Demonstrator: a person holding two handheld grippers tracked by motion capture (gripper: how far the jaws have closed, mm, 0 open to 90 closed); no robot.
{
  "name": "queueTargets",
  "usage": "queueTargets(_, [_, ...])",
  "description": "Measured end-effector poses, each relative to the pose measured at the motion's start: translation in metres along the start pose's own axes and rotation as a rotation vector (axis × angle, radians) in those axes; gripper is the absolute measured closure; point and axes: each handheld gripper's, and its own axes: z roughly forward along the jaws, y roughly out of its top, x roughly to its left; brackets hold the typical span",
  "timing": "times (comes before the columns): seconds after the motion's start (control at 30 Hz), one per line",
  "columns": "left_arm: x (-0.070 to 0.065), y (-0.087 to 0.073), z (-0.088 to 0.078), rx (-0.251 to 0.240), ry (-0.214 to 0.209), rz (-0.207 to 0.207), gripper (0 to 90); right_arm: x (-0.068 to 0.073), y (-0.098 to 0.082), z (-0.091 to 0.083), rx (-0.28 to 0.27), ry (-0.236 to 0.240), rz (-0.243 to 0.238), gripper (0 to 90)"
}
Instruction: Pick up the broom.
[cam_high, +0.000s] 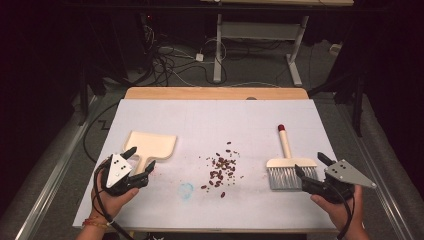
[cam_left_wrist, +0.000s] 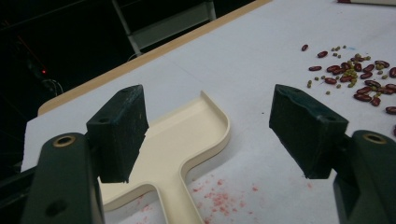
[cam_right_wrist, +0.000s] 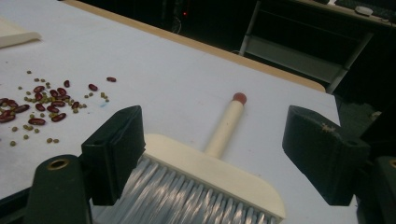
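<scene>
A: Worktop (cam_high: 210, 115) status?

B: White surface with a wooden far edge. It carries, in descending size, a cream dustpan (cam_high: 150, 145) at the left, a brush (cam_high: 289, 165) at the right and a scatter of beans (cam_high: 221, 167) between them.

A: Dustpan position?

B: Flat on the worktop, handle toward the person. The left gripper (cam_high: 134, 162) sits over the handle end, jaws spread, one at each side of the handle; the left gripper view shows no pad pressing on it.

A: Brush position?

B: Flat, grey bristles toward the person, red-tipped handle pointing away. The right gripper (cam_high: 311, 166) stands at the bristle end, jaws released and wider than the brush head, not clamped.

A: Beans?

B: Loose red and small green pieces, apart from both tools.
</scene>
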Motion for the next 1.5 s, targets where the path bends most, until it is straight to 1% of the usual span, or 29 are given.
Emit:
queueTargets(0.03, [-0.001, 0.000, 0.001, 0.001, 0.001, -0.005, 26.9, -0.002, 0.000, 0.001, 0.000, 0.006, 0.009, 21.5])
queueTargets(0.1, [-0.003, -0.001, 0.004, 0.018, -0.012, -0.007, 25.8, -0.005, -0.001, 0.004, 0.000, 0.046, 0.043, 21.5])
queueTargets(0.13, [-0.004, -0.001, 0.006, 0.028, -0.013, -0.003, 25.6, -0.006, -0.002, 0.006, 0.004, 0.051, 0.060, 21.5])
queueTargets(0.23, [-0.006, -0.005, 0.011, 0.051, -0.035, -0.015, 24.8, -0.007, -0.001, 0.009, 0.023, 0.054, 0.057, 21.1])
queueTargets(0.3, [-0.008, -0.006, 0.013, 0.064, -0.041, -0.001, 24.7, -0.008, 0.000, 0.009, 0.038, 0.045, 0.061, 21.0])
queueTargets(0.33, [-0.009, -0.006, 0.013, 0.065, -0.046, 0.009, 24.8, -0.010, 0.002, 0.013, 0.073, 0.052, 0.076, 20.9])
queueTargets(0.4, [-0.012, -0.005, 0.014, 0.069, -0.051, 0.027, 24.3, -0.013, 0.002, 0.020, 0.145, 0.039, 0.093, 21.2])
queueTargets(0.43, [-0.013, -0.004, 0.014, 0.071, -0.053, 0.038, 24.3, -0.013, 0.002, 0.020, 0.145, 0.039, 0.093, 21.2])
queueTargets(0.47, [-0.015, -0.003, 0.014, 0.074, -0.058, 0.047, 23.5, -0.017, -0.001, 0.029, 0.205, 0.026, 0.130, 23.9])
queueTargets(0.5, [-0.016, -0.003, 0.015, 0.077, -0.063, 0.056, 23.5, -0.019, -0.001, 0.035, 0.252, 0.022, 0.146, 23.2])
queueTargets(0.57, [-0.018, -0.002, 0.018, 0.082, -0.071, 0.089, 23.5, -0.023, -0.001, 0.044, 0.284, 0.039, 0.171, 24.5])
queueTargets(0.6, [-0.019, -0.002, 0.019, 0.087, -0.070, 0.093, 23.5, -0.024, 0.002, 0.047, 0.300, 0.031, 0.171, 24.5])
queueTargets(0.67, [-0.019, -0.003, 0.021, 0.098, -0.077, 0.089, 23.5, -0.027, 0.008, 0.055, 0.328, 0.047, 0.187, 26.0])
queueTargets(0.7, [-0.019, -0.003, 0.022, 0.105, -0.079, 0.091, 23.5, -0.027, 0.008, 0.055, 0.328, 0.047, 0.187, 26.0])
queueTargets(0.73, [-0.020, -0.004, 0.022, 0.109, -0.082, 0.089, 23.5, -0.029, 0.012, 0.059, 0.354, 0.053, 0.197, 26.7])
queueTargets(0.77, [-0.019, -0.004, 0.023, 0.116, -0.089, 0.087, 23.5, -0.032, 0.020, 0.071, 0.402, 0.069, 0.195, 26.7])
queueTargets(0.87, [-0.020, -0.005, 0.023, 0.123, -0.096, 0.087, 22.9, -0.036, 0.032, 0.100, 0.487, 0.044, 0.171, 26.6])
queueTargets(0.9, [-0.020, -0.005, 0.023, 0.125, -0.096, 0.088, 22.9, -0.036, 0.032, 0.100, 0.487, 0.044, 0.171, 26.6])
queueTargets(0.93, [-0.019, -0.005, 0.024, 0.127, -0.097, 0.089, 22.9, -0.038, 0.038, 0.121, 0.557, 0.034, 0.158, 26.7])
queueTargets(0.97, [-0.019, -0.005, 0.024, 0.123, -0.099, 0.086, 22.9, -0.038, 0.038, 0.121, 0.557, 0.034, 0.158, 26.7])
queueTargets(1.0, [-0.019, -0.005, 0.024, 0.126, -0.100, 0.089, 22.9, -0.040, 0.041, 0.140, 0.618, 0.041, 0.168, 27.9])
queueTargets(1.03, [-0.019, -0.005, 0.024, 0.127, -0.101, 0.091, 22.9, -0.041, 0.042, 0.148, 0.648, 0.029, 0.170, 28.8])
queueTargets(1.13, [-0.019, -0.007, 0.022, 0.136, -0.105, 0.098, 22.9, -0.043, 0.040, 0.170, 0.737, 0.010, 0.144, 34.7])
queueTargets(1.23, [-0.018, -0.008, 0.020, 0.137, -0.106, 0.101, 22.9, -0.043, 0.033, 0.187, 0.804, 0.011, 0.152, 41.1])
queueTargets(1.27, [-0.018, -0.008, 0.020, 0.136, -0.106, 0.100, 22.9, -0.043, 0.033, 0.187, 0.804, 0.011, 0.152, 41.1])
queueTargets(1.3, [-0.018, -0.009, 0.020, 0.136, -0.105, 0.098, 22.9, -0.042, 0.031, 0.191, 0.822, 0.009, 0.147, 42.3])
queueTargets(1.33, [-0.017, -0.009, 0.019, 0.137, -0.106, 0.097, 22.9, -0.043, 0.033, 0.194, 0.819, 0.039, 0.170, 50.5])
queueTargets(1.43, [-0.017, -0.010, 0.020, 0.146, -0.107, 0.107, 22.9, -0.039, 0.035, 0.196, 0.825, 0.043, 0.166, 61.0])
queueTargets(1.5, [-0.017, -0.010, 0.020, 0.145, -0.107, 0.106, 22.8, -0.036, 0.037, 0.198, 0.829, 0.045, 0.156, 63.3])
